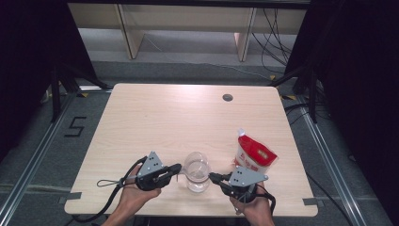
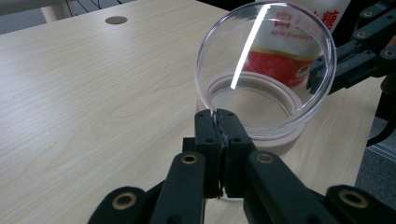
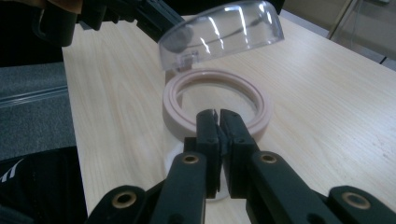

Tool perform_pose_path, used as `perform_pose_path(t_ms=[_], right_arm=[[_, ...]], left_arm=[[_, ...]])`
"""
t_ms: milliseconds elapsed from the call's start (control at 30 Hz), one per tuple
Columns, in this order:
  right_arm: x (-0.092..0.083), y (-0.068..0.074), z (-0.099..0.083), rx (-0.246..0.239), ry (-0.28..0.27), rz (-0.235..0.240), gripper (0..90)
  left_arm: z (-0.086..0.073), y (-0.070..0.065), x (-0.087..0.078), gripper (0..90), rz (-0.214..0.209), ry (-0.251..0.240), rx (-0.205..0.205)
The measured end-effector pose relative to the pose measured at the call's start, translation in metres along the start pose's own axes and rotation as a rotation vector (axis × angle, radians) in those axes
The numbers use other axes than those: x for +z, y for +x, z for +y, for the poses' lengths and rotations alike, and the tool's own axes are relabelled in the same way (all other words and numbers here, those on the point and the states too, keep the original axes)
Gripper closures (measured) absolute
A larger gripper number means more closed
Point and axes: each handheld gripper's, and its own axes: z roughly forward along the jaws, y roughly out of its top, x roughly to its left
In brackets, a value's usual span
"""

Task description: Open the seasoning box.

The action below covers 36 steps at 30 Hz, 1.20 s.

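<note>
Your two hands come in from the near edge of the table point(image 1: 141, 117), palms turned inward, each gripper lying almost level and pointing at the other across a clear jar point(image 1: 196, 172) that stands near the front edge, about midway between them. Your left gripper point(image 1: 175, 168) sits just left of the jar, its grey plate tilted up, cable looping off to the left. In the left gripper view its jaws are pressed together on the edge of the clear domed lid point(image 2: 266, 65), which stands tilted open. Your right gripper point(image 1: 212, 177) reaches in from the jar's right side; in the right gripper view its jaws are closed flat together just in front of the jar's pale collar ring point(image 3: 217, 100), and I cannot tell whether they touch it. Just beyond your right hand, a red and white sugar bag point(image 1: 253, 154) leans on the table. Farther back, a round grommet hole point(image 1: 227, 97) sits near the far edge.
</note>
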Motion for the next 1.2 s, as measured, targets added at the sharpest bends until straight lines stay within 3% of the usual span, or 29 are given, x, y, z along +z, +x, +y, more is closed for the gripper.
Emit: perform_pose_path(t_ms=[67,267,300,400,533,567,700,767,833,867,900,967,1067,1100,1167,1200], right_arm=[[0.002,0.002,0.002,0.016,0.000,0.006,87.1],[0.006,0.002,0.006,0.005,-0.020,0.010,87.1],[0.006,0.002,0.006,0.002,-0.015,0.011,87.1],[0.008,0.002,0.007,0.005,-0.016,0.017,87.1],[0.008,0.002,0.008,0.000,-0.009,0.020,87.2],[0.009,0.002,0.008,0.003,-0.013,0.020,87.1],[0.009,0.004,0.009,0.003,-0.023,0.019,87.1],[0.008,0.004,0.010,0.001,-0.018,0.024,87.1],[0.009,0.004,0.010,0.008,-0.027,0.011,87.1],[0.009,0.004,0.011,-0.001,-0.029,0.019,87.1],[0.009,0.004,0.011,-0.001,-0.029,0.019,87.1],[0.009,0.005,0.014,0.004,-0.030,0.019,87.0],[0.011,0.006,0.017,-0.016,-0.036,0.031,87.0],[0.012,0.007,0.018,-0.023,-0.037,0.037,87.0],[0.013,0.010,0.021,-0.022,-0.047,0.034,87.1],[0.015,0.009,0.024,-0.065,-0.056,0.036,87.1]], left_arm=[[0.000,0.000,-0.001,86.9,-0.001,0.006,0.004],[0.000,0.000,-0.001,85.3,-0.011,0.003,0.001],[0.000,-0.001,-0.001,85.3,-0.009,0.002,-0.022],[0.000,0.001,-0.001,83.4,-0.010,-0.003,-0.012],[-0.001,0.002,-0.005,74.4,0.003,-0.007,-0.033],[-0.003,0.002,-0.008,67.8,0.008,-0.014,-0.030],[-0.010,0.004,-0.013,56.8,-0.005,-0.017,-0.036],[-0.014,0.005,-0.015,48.4,-0.006,-0.014,-0.014],[-0.016,0.004,-0.016,44.7,-0.006,-0.019,-0.038],[-0.018,0.004,-0.018,43.6,-0.002,-0.007,-0.012],[-0.020,0.003,-0.019,43.6,0.011,-0.005,-0.027],[-0.024,0.002,-0.022,37.7,0.026,0.025,0.000],[-0.027,0.001,-0.022,33.6,0.021,0.049,-0.010],[-0.030,-0.001,-0.022,33.6,0.024,0.056,-0.031],[-0.033,-0.001,-0.022,31.5,0.040,0.076,-0.017],[-0.035,0.000,-0.023,30.0,0.052,0.084,-0.014]])
